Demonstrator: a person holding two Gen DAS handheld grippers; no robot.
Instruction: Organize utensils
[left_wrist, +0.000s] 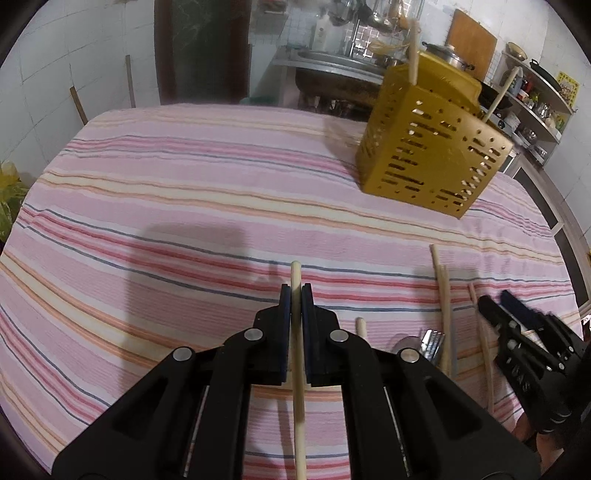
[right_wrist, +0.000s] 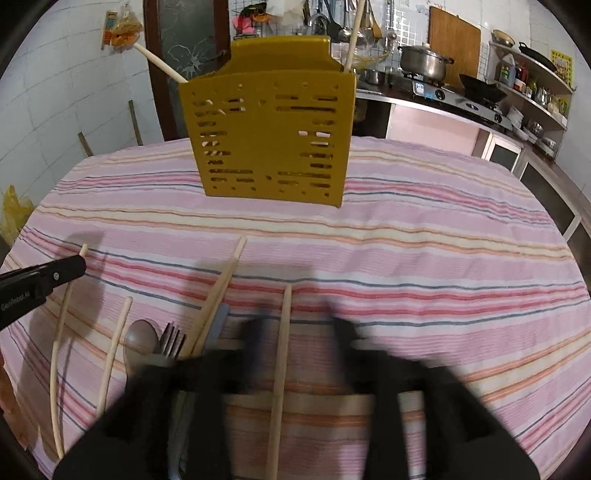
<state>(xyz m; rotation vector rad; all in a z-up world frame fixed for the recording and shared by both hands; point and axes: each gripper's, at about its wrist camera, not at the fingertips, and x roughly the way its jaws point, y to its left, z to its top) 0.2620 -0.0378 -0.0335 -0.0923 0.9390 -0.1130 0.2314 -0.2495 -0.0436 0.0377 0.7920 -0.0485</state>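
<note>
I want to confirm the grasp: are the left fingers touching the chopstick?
Touching. The left wrist view shows both fingers of the left gripper pressed against the chopstick, with no gap on either side.

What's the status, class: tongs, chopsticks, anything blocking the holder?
Left tongs shut on a chopstick. Right tongs open, another chopstick between them on the cloth. Yellow utensil holder ahead, path clear.

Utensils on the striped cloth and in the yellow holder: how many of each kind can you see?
Chopsticks: 7 (2 stand in the yellow holder, 5 are outside it)
Spoon: 1
Fork: 1
Grey-handled piece, kind unclear: 1
Total: 10
</note>
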